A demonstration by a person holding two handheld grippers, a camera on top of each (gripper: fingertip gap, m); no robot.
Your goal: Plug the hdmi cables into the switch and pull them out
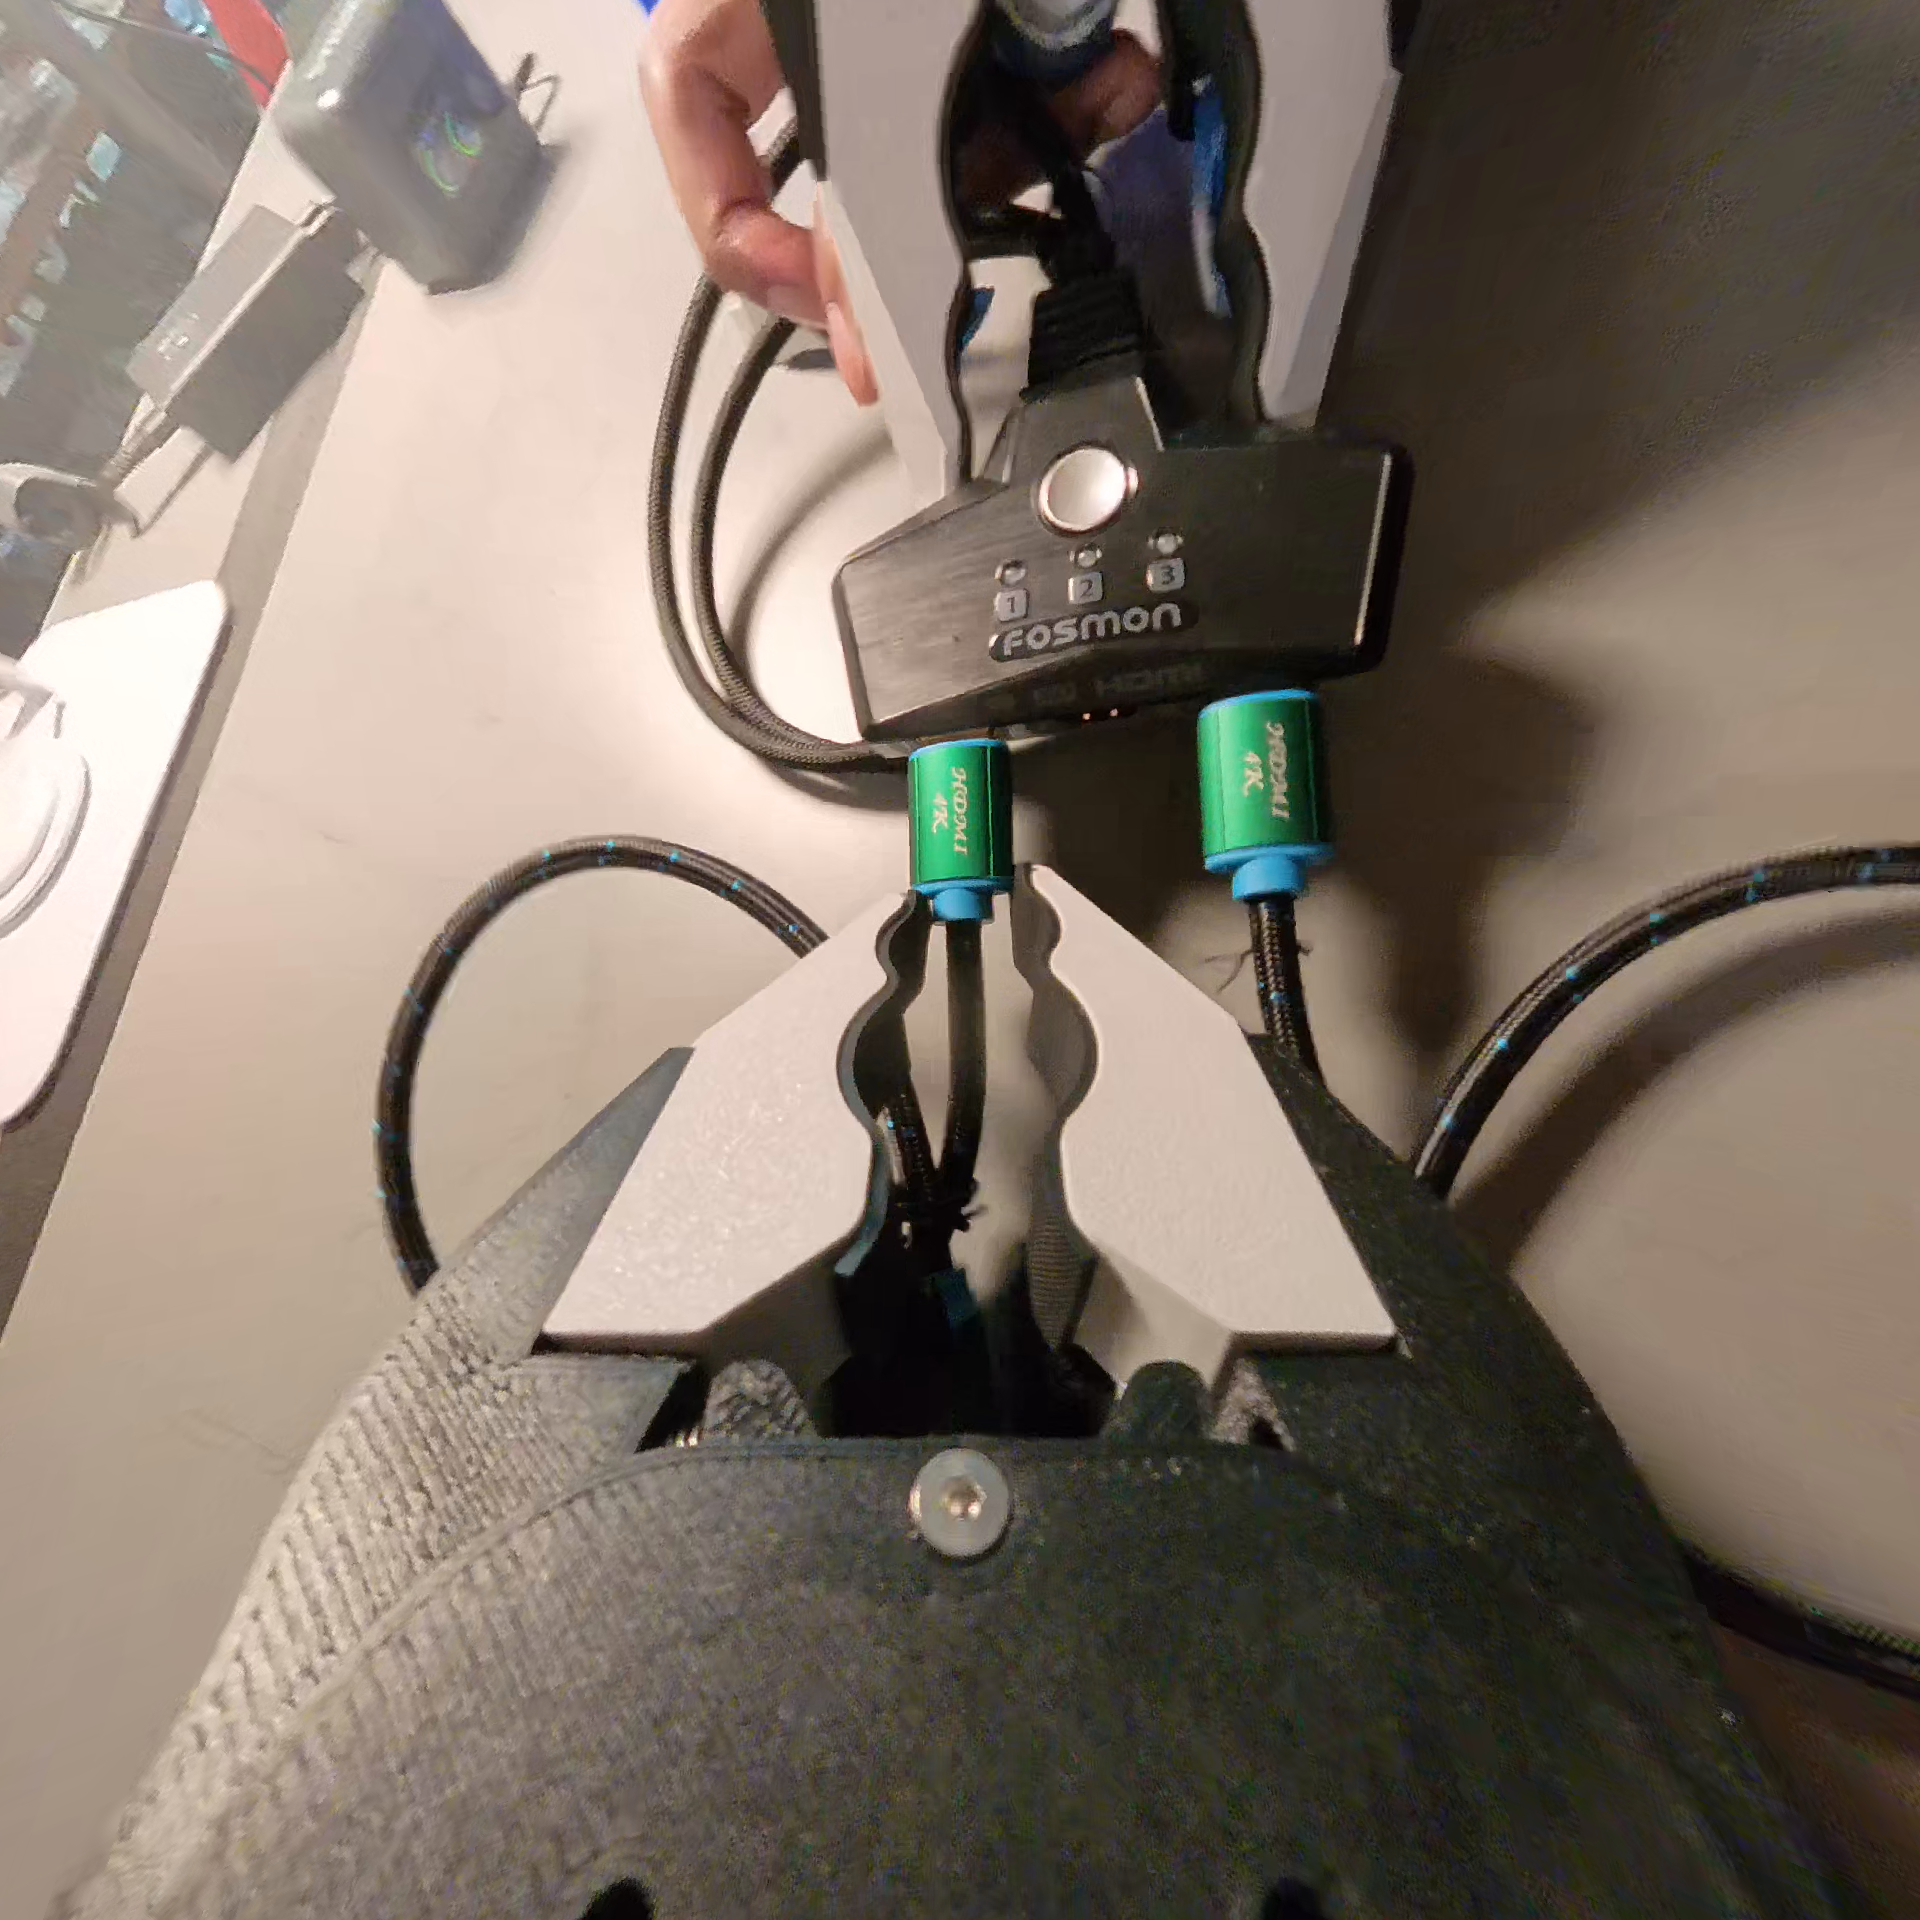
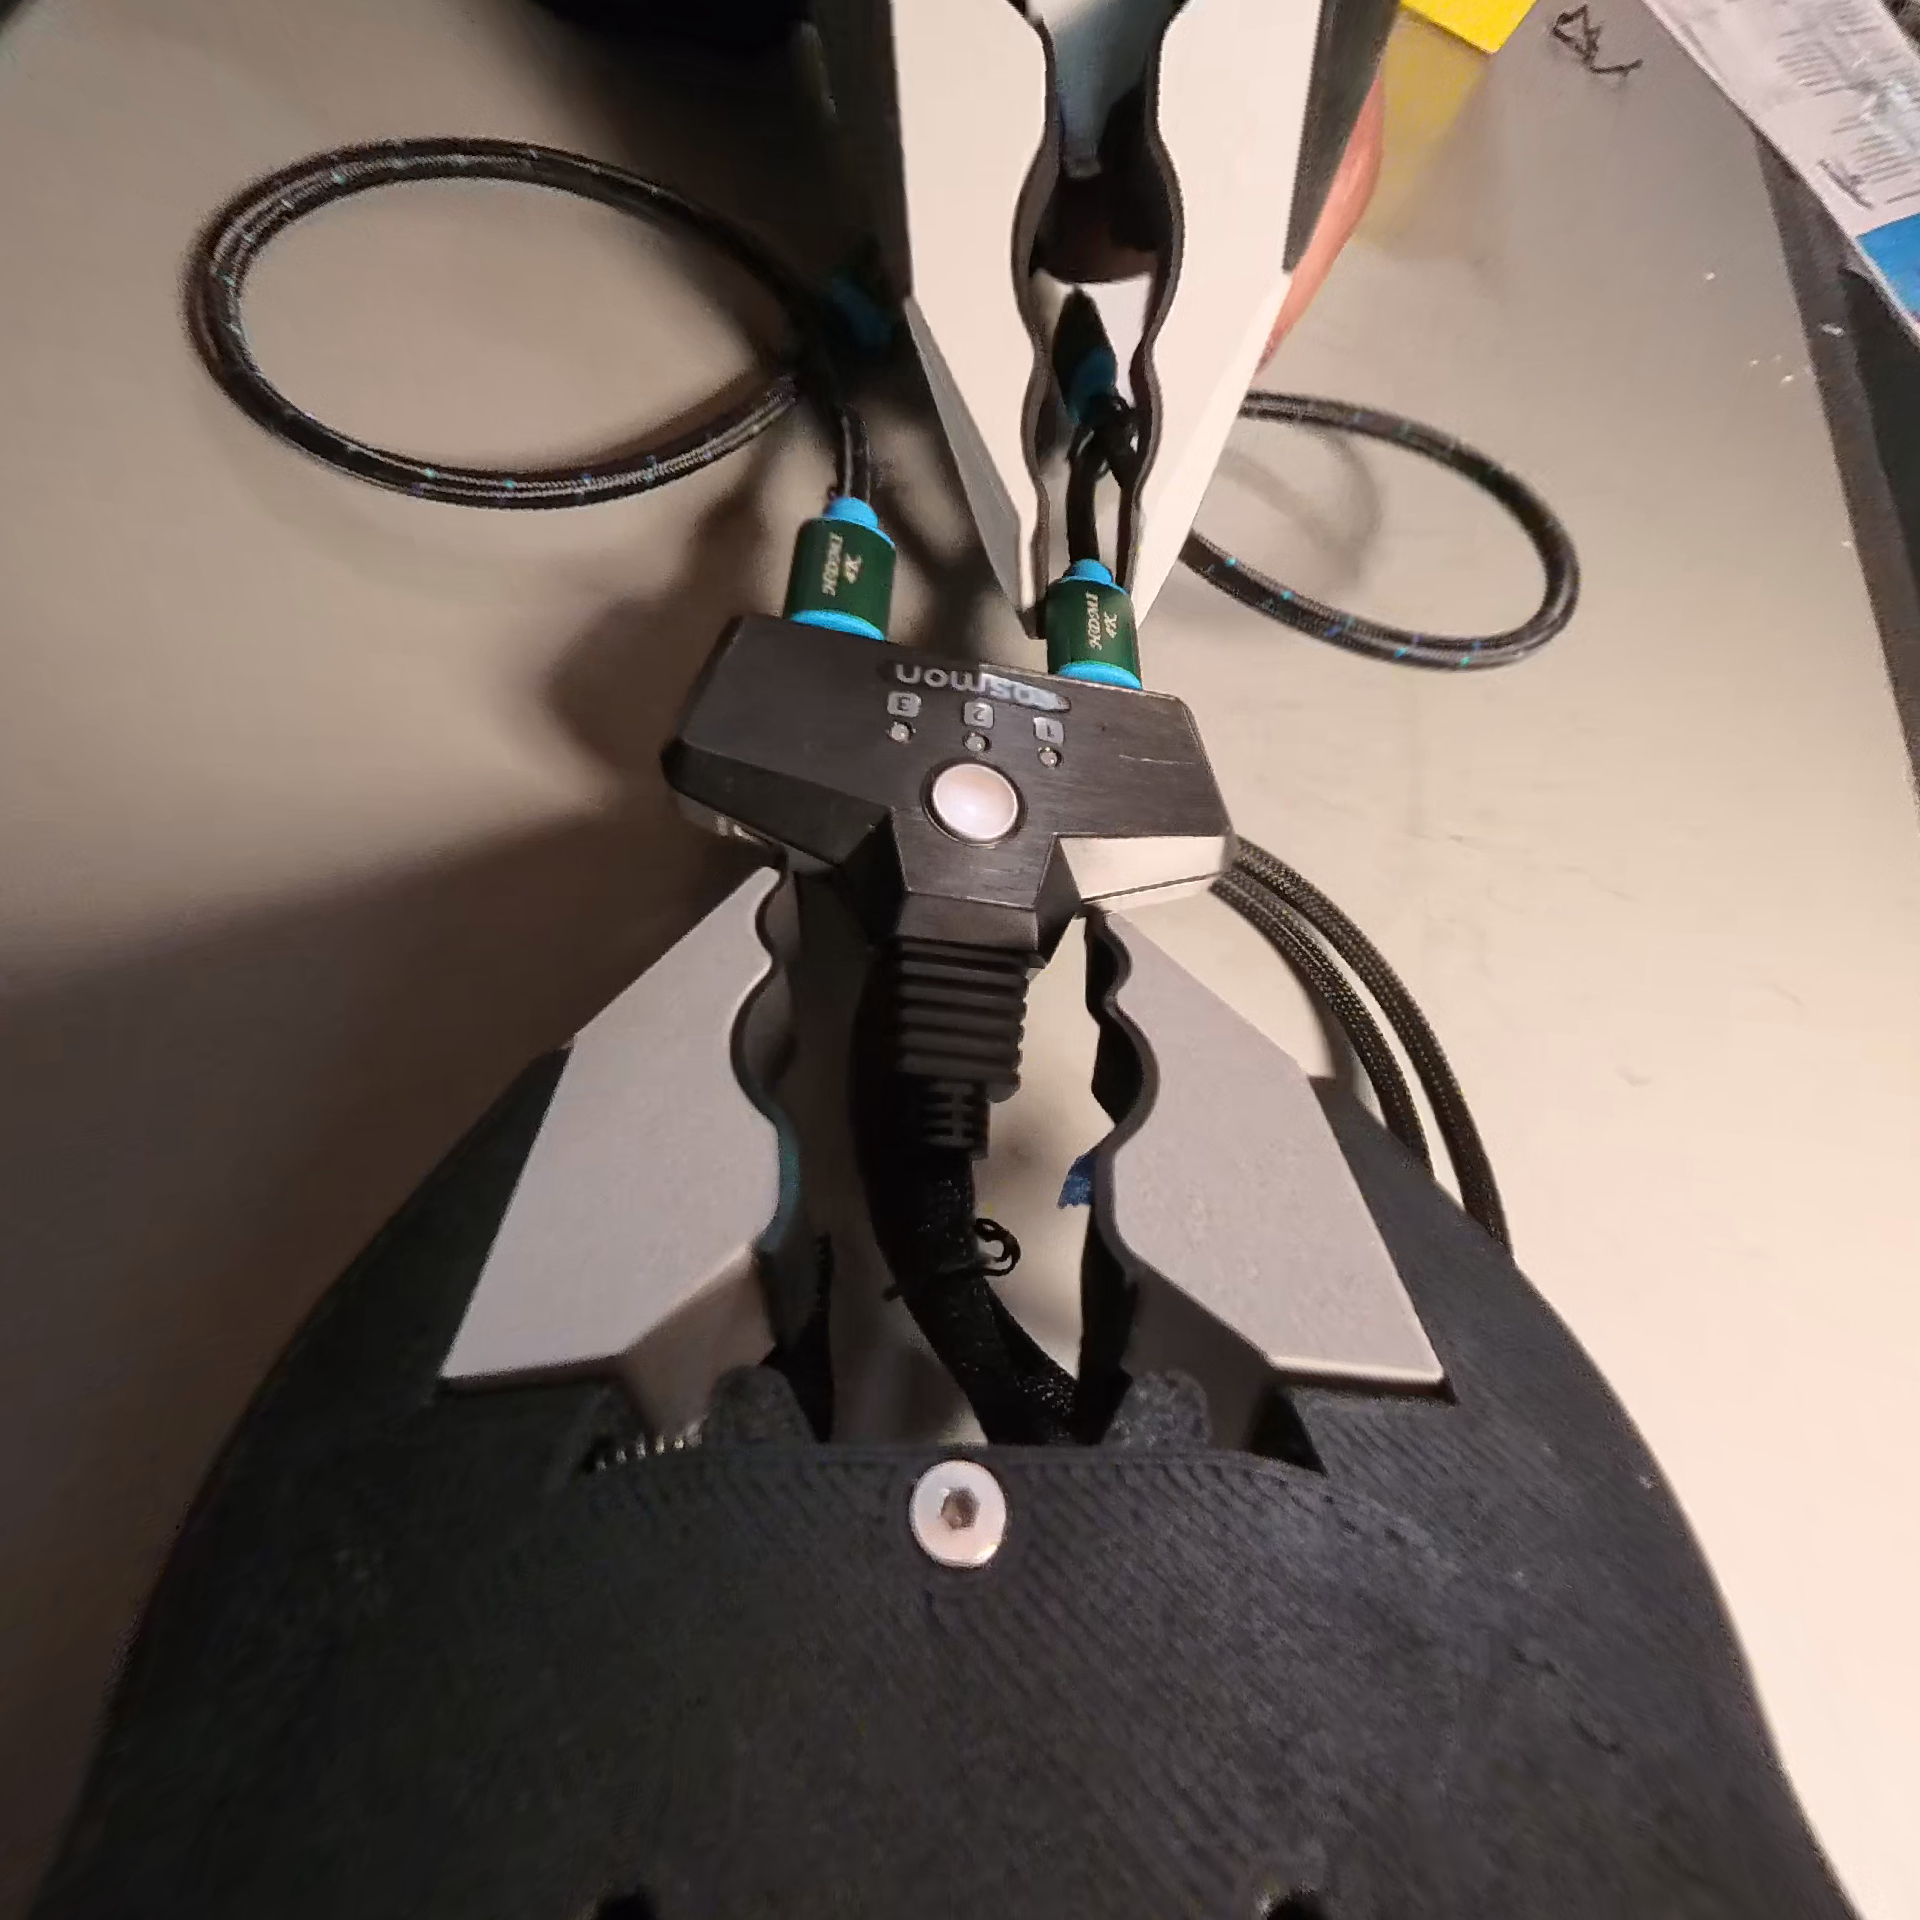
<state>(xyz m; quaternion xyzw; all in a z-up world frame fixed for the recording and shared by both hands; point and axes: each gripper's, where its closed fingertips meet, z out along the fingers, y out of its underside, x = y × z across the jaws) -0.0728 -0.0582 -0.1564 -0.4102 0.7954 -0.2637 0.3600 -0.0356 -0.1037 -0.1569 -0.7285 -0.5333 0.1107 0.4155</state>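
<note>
Two grippers meet over a black HDMI switch [image 1: 1117, 582] lying on a pale grey table [image 1: 468, 675]. On the switch's port side, the left gripper [image 1: 961, 904] has its grey fingers drawn close around the blue collar and braided cable just behind a green plug [image 1: 958, 821]; whether the pads actually pinch it cannot be told from the left wrist view. That green plug sits at the switch's outer port on one end, its blue front ring against the housing. A second green plug [image 1: 1259, 784] sits in the port at the other end of the same face, free of either gripper, its black cable [image 1: 1621, 956] with blue flecks looping away across the table. The middle port between them is open.

On the opposite side of the switch, the right gripper [image 2: 935, 914] straddles the ribbed strain relief [image 2: 956, 1008] of the switch's own lead, fingertips beside the narrow neck of the housing, with a visible gap on each side, so the jaws look parted rather than clamped. A round silver button [image 2: 974, 802] tops the switch near that neck. Beyond the switch in the left wrist view, a person's hand [image 1: 748, 197] shows beside the right gripper, and a dark box [image 1: 416, 166] stands farther off.
</note>
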